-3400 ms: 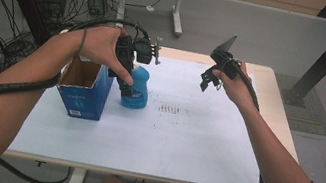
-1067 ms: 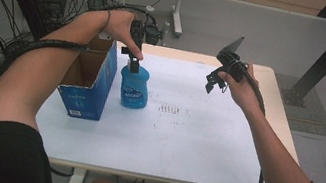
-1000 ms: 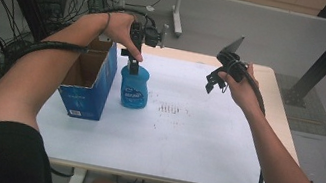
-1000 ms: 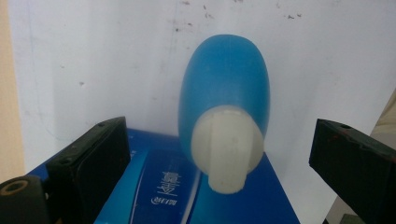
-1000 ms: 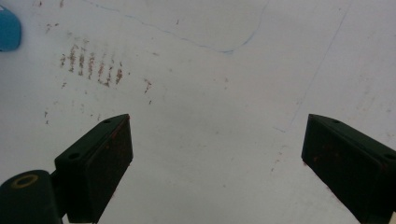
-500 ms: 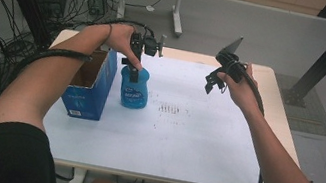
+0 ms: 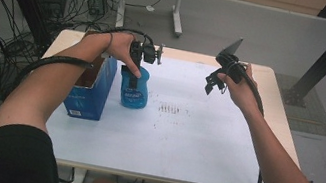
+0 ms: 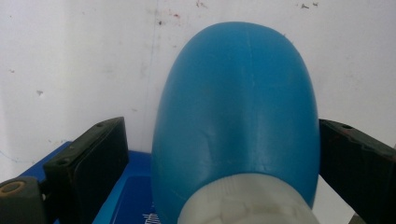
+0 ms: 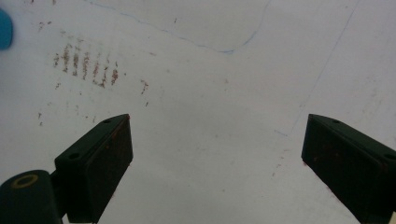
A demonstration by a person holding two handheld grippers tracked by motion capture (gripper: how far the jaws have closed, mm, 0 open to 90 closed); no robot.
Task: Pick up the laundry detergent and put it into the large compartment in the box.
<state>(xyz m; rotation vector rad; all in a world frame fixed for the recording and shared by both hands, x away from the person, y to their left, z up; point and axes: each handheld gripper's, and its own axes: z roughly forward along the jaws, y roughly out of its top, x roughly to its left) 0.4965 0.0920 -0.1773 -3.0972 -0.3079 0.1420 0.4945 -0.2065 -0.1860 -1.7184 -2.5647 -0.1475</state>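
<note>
- The left gripper [image 7: 134,74] hangs straight down over the blue bottle [image 7: 134,88], its jaws spread wide to either side of the bottle's neck; in the left gripper view a clear gap shows at the left jaw and the right jaw sits at the bottle's edge, so it grips nothing firmly that I can see, and I judge it is placed to close on the neck or has just let go
- The right gripper [image 7: 214,84] is held up above the far right part of the table [image 7: 202,144], jaws wide apart and empty, likely parked out of the way while the left hand works
- The white table carries faint rust-coloured marks [image 7: 170,108] near its middle, just right of the bottle
- The blue cardboard box [image 7: 91,90] stands open-topped at the table's left edge, probably the source or the goal of the bottle
- The bottle stands upright on the table just beside the box's right wall, so it can be lifted vertically without tipping
- Its white collar [image 8: 243,205] shows at the neck, between the jaws
</note>
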